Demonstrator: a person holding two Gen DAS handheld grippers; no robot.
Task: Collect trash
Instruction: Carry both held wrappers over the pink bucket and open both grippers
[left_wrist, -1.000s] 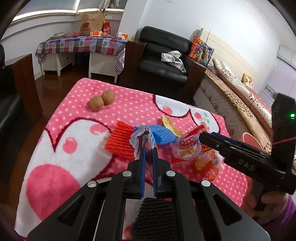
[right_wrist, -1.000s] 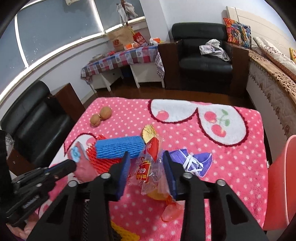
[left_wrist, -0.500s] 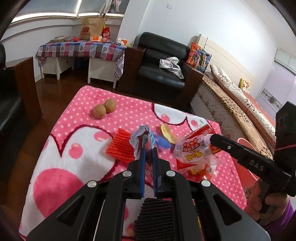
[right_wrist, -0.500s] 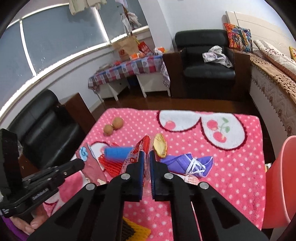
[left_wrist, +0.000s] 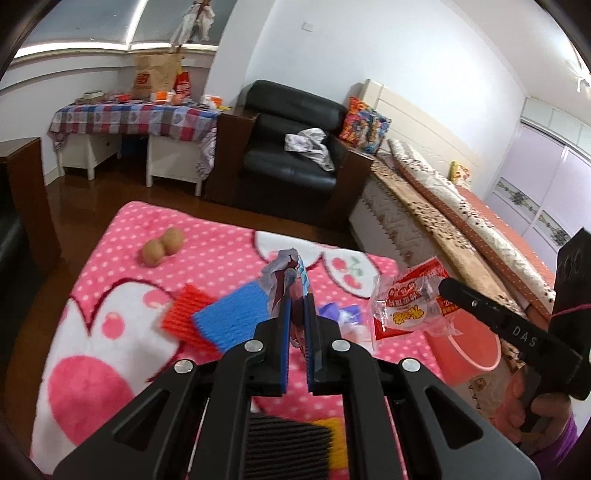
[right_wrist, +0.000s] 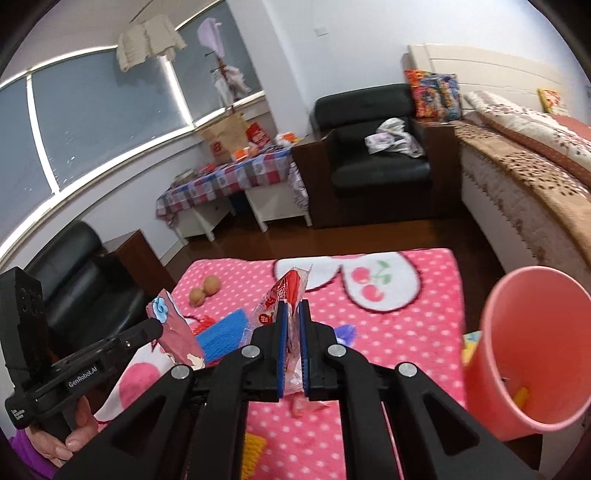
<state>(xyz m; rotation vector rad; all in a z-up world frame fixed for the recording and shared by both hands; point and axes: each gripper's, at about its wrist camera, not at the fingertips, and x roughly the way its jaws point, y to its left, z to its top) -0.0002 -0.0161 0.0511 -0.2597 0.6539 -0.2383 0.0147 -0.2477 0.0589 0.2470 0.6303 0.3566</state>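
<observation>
Trash is lifted in both grippers: the left gripper (left_wrist: 298, 315) is clamped on a crumpled maroon wrapper (left_wrist: 282, 280) sticking up past its tips, and the right gripper (right_wrist: 291, 325) pinches a clear-and-red snack bag (right_wrist: 286, 295) with printing too small to read. Left of the left fingers lie 2 walnuts (left_wrist: 162, 246), 1 red foam net (left_wrist: 181, 313) and 1 blue net (left_wrist: 234, 320). "GenRobot.AI" marks the left handle. Right of the right fingers stands 1 pink bin (right_wrist: 532, 317).
</observation>
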